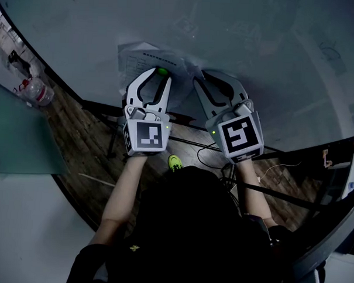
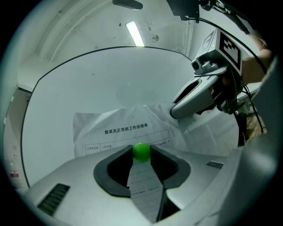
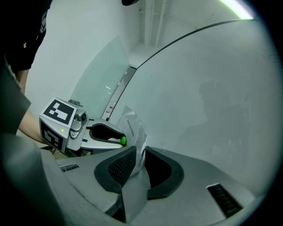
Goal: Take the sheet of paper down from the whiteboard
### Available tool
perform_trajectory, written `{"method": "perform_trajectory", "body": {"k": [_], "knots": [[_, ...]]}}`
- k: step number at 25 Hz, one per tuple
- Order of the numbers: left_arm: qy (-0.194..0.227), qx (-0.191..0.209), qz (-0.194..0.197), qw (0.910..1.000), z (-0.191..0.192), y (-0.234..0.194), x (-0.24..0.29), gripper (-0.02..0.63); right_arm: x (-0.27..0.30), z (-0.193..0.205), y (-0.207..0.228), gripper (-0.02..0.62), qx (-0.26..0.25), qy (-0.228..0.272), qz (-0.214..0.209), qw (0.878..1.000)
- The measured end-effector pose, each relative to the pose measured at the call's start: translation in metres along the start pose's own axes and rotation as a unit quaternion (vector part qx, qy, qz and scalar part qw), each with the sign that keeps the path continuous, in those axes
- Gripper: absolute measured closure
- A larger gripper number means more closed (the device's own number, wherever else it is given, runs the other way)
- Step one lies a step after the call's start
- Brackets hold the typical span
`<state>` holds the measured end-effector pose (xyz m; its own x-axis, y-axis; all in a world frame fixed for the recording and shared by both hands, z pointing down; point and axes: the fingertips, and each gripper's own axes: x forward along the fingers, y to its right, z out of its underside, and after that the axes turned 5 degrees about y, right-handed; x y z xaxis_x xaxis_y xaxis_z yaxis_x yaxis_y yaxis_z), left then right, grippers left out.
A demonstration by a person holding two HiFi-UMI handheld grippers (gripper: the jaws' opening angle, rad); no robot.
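In left gripper point(image 1: 160, 76), grips green magnet point(image 2: 141, 152) on sheet of paper point(image 2: 116, 129); in right gripper point(image 3: 140, 153), pinches its crumpled edge; probably light, limp, tearable.

Whiteboard point(image 1: 257, 47): upright, white, bordered by a dark frame.
Sheet of paper point(image 1: 132, 61): printed; laid against the whiteboard near its lower edge, the left part flat, the right part crumpled and lifted off.
Green magnet point(image 2: 141, 151): set on the sheet, over its printed table.
Floor point(image 1: 78, 133): wooden planks, seen beneath the whiteboard's lower edge.
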<state>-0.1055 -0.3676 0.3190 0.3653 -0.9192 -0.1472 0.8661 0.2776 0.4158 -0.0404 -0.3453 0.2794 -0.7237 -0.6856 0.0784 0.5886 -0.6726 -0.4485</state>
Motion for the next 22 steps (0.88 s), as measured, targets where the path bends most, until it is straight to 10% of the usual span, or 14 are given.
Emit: {"method": "perform_trajectory", "body": {"k": [22], "knots": [[0.002, 0.001, 0.004, 1.0000, -0.0022, 0.0000, 0.0005, 0.469, -0.0017, 0.0016, 0.0072, 0.576, -0.001, -0.003, 0.023, 1.000]]}}
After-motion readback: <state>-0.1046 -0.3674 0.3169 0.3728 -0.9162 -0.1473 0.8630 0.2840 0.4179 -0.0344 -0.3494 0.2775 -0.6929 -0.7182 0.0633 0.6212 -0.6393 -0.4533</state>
